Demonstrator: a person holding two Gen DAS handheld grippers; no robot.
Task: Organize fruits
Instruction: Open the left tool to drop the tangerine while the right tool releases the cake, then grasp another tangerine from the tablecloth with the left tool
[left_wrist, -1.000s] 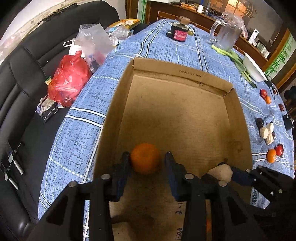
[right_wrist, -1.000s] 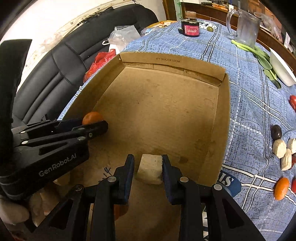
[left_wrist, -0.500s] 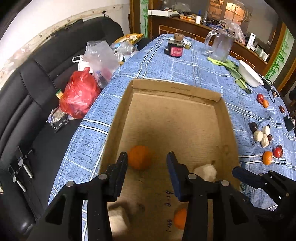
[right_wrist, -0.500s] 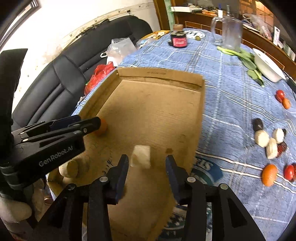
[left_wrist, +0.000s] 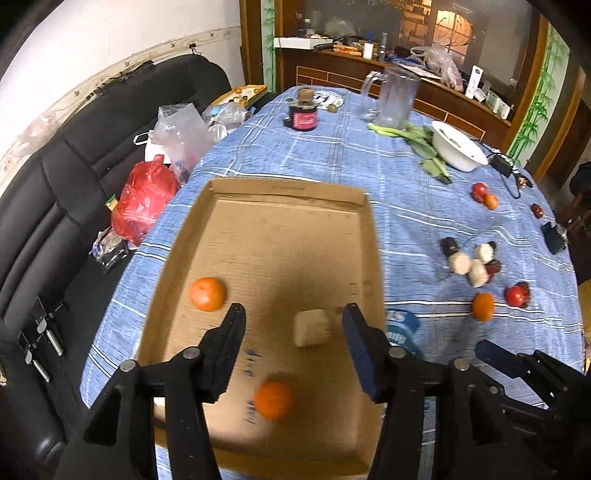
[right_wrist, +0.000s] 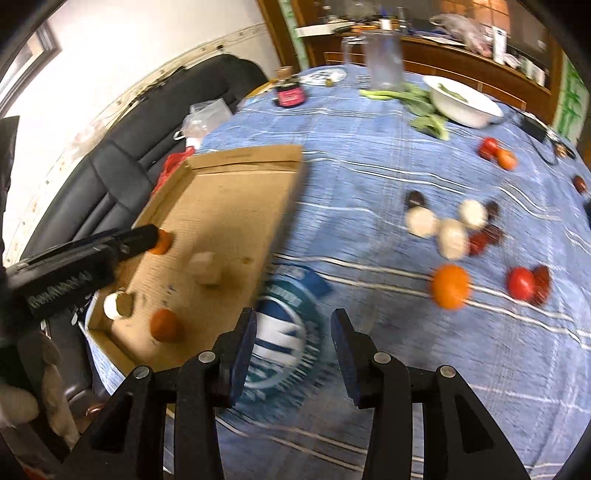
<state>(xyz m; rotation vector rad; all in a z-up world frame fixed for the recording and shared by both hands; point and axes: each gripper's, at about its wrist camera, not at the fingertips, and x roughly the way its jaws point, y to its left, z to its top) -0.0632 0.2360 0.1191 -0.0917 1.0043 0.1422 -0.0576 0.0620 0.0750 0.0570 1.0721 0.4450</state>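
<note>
A flat cardboard tray (left_wrist: 280, 192) (right_wrist: 236, 158) lies on the blue tablecloth. In it are two oranges (left_wrist: 208, 294) (left_wrist: 273, 400) and a pale cube-shaped piece (left_wrist: 311, 327) (right_wrist: 205, 268); a round pale piece (right_wrist: 117, 305) lies near its front corner. My left gripper (left_wrist: 293, 350) is open and empty above the tray. My right gripper (right_wrist: 293, 356) is open and empty above the cloth, right of the tray. Loose fruit lies on the cloth: an orange (right_wrist: 450, 286), a red fruit (right_wrist: 521, 283), pale pieces (right_wrist: 452, 232) and dark ones.
A white bowl (left_wrist: 458, 151), green leaves (left_wrist: 424, 142), a glass jug (left_wrist: 393, 98) and a dark jar (left_wrist: 303, 114) stand at the far end of the table. A black sofa (left_wrist: 44, 206) with plastic bags (left_wrist: 146, 199) runs along the left. A blue round print (right_wrist: 284, 343) marks the cloth.
Both grippers opened, left the orange and the pale cube in the tray, and rose. The right gripper swung right, out over the cloth toward the loose fruit.
</note>
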